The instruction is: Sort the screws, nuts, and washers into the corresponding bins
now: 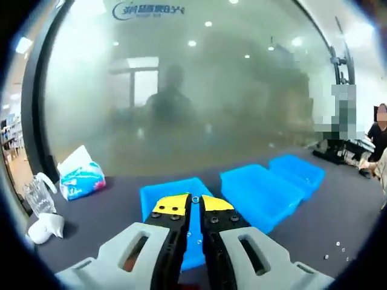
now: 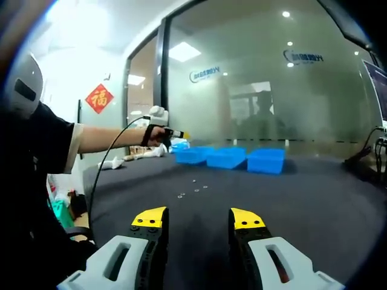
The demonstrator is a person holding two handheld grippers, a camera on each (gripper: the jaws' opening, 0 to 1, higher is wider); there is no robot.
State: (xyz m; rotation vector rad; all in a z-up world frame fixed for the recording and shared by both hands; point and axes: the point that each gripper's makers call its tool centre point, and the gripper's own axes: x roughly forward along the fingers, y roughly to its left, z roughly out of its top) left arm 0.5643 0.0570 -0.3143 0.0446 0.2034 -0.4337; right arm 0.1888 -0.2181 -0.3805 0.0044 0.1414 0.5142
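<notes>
My left gripper (image 1: 195,204) is shut on a small ring-shaped metal piece (image 1: 195,198), a nut or washer, which it holds above the nearest blue bin (image 1: 158,199). A few tiny parts lie inside that bin. Two more blue bins (image 1: 260,188) (image 1: 297,169) stand in a row to its right. In the right gripper view the left gripper (image 2: 176,134) hovers over the row of bins (image 2: 227,157), held by a person's hand. My right gripper (image 2: 199,219) is open with nothing between its fingers, low over the dark table, and several loose small parts (image 2: 192,191) lie ahead of it.
A tissue pack (image 1: 81,176), a clear plastic bottle (image 1: 38,196) and a white crumpled item (image 1: 45,227) sit left of the bins. More loose parts (image 1: 337,248) lie at the right. A glass wall stands behind the table. A cable (image 2: 103,169) hangs from the left gripper.
</notes>
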